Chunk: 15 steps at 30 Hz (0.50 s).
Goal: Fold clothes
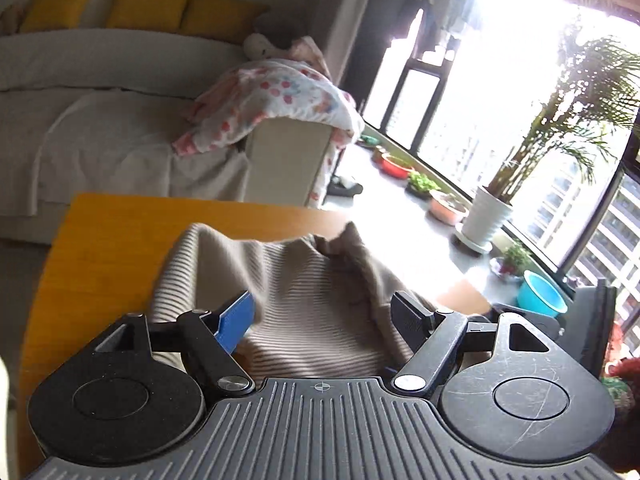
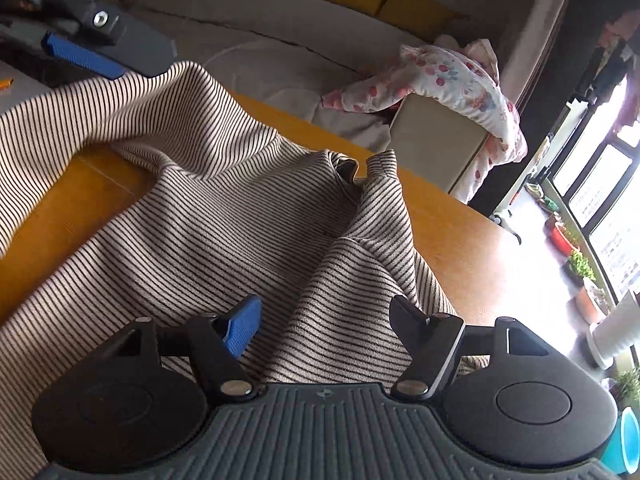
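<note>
Where left tongs gape over striped shirt, right view alone shows table-wide spread

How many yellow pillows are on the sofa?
3. All sit in a row along the sofa back: left pillow, middle pillow, right pillow. More could be hidden beyond the left edge of the picture.

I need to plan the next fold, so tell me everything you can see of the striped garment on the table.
The beige knit garment with thin dark stripes lies rumpled, not flat, on the orange wooden table. Its fabric looks soft and ribbed. A bunched peak stands near the far edge, and folds run toward the camera. One part rises at upper left toward the left gripper. The open right gripper hovers over its near part.
</note>
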Each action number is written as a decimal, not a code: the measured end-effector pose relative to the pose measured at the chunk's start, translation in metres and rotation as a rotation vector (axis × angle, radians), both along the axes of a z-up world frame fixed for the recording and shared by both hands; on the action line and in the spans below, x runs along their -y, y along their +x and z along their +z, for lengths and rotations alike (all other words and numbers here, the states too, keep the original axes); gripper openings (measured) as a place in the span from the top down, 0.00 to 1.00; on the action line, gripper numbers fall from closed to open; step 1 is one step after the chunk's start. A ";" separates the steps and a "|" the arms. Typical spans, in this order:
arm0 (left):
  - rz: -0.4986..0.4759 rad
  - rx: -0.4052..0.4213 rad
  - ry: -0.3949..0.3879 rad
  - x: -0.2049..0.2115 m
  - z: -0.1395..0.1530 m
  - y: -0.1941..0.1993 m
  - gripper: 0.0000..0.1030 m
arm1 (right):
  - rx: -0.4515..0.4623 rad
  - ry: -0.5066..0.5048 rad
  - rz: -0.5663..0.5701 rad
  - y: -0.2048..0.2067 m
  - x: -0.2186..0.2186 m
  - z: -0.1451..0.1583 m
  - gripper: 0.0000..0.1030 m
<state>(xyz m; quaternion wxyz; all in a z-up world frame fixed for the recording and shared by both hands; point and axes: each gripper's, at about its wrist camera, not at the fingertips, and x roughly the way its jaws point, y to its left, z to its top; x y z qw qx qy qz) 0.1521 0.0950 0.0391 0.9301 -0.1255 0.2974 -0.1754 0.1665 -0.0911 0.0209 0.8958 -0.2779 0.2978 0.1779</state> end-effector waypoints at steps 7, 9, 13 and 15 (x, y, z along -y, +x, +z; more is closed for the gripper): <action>-0.003 -0.072 -0.026 0.041 -0.059 0.025 0.14 | 0.198 -0.326 0.155 0.008 0.025 -0.008 0.62; 0.024 -0.068 -0.031 0.043 -0.069 0.028 0.13 | 0.298 -0.458 0.191 0.014 0.035 -0.015 0.72; 0.057 -0.022 0.054 0.046 -0.069 0.021 0.08 | 0.374 -0.582 0.064 0.072 0.063 -0.023 0.90; 0.063 -0.011 0.079 0.045 -0.069 0.017 0.08 | 0.328 -0.510 -0.045 0.107 0.083 -0.016 0.90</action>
